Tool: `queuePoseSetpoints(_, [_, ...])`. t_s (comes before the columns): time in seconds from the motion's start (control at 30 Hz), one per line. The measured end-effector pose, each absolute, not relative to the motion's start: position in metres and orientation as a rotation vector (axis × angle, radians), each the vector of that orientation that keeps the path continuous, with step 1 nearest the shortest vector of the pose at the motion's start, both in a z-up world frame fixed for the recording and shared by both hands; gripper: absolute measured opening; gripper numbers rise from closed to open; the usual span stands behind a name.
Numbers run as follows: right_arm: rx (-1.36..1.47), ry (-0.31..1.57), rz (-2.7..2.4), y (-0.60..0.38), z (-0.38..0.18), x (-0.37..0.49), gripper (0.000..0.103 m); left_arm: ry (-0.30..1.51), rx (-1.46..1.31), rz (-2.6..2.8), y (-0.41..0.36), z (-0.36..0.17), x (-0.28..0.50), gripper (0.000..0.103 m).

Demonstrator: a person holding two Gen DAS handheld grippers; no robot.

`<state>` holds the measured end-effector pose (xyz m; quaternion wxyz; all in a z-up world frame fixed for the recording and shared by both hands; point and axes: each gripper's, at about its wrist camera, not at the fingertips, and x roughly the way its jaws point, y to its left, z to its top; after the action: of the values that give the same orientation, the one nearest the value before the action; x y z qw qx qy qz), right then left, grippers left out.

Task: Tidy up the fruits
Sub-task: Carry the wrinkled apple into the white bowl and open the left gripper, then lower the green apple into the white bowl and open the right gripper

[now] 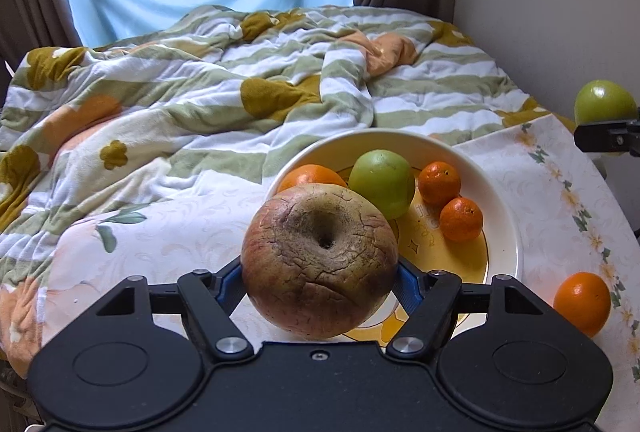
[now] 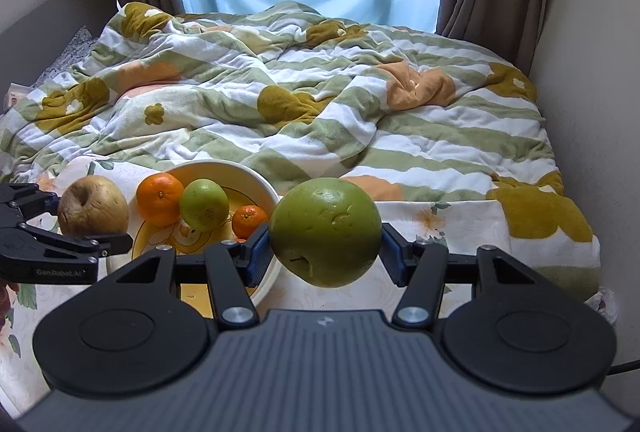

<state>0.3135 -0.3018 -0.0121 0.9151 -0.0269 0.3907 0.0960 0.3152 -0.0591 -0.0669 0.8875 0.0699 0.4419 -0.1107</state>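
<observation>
Bed quilt (image 1: 200,103), striped, fills the far side; its limits run out of frame. Floral tablecloth (image 1: 560,191) carries the bowl (image 1: 508,232) near its far edge. Bowl holds a small green apple (image 1: 382,181), one orange (image 1: 308,175) partly hidden, two mandarins (image 1: 440,181). Left gripper (image 1: 320,280) clenched on the wrinkled apple (image 1: 320,264) over the bowl's near rim. Right gripper (image 2: 326,252) clamps the large green apple (image 2: 326,232), right of bowl. Loose orange (image 1: 582,302) sits by the cloth's right edge.
</observation>
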Motion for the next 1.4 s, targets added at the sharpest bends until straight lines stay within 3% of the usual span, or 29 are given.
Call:
queuePoseSetpoints(0.57, [-0.058,0.838,0.226,-0.286,-0.023,0.334,0.071,0.939,0.198,-0.261,-0.075,-0.082,0.321,0.078])
queuePoseSetpoints(0.6, [-0.059,0.838,0.229,-0.285,-0.023,0.334,0.071,0.926,0.197,-0.258,-0.075,-0.08,0.321,0.082])
queuePoseSetpoints(0.63, [-0.061,0.838,0.233,-0.283,-0.024,0.334,0.071,0.915,0.193,-0.259,-0.075,-0.078,0.32,0.094])
queuePoseSetpoints(0.7, [-0.063,0.838,0.241,-0.28,-0.023,0.335,0.071,0.895,0.181,-0.249,-0.074,-0.074,0.32,0.102])
queuePoseSetpoints(1.4, [-0.035,0.885,0.376,-0.212,-0.047,0.357,0.071,0.846,0.141,-0.168,-0.032,-0.033,0.277,0.102])
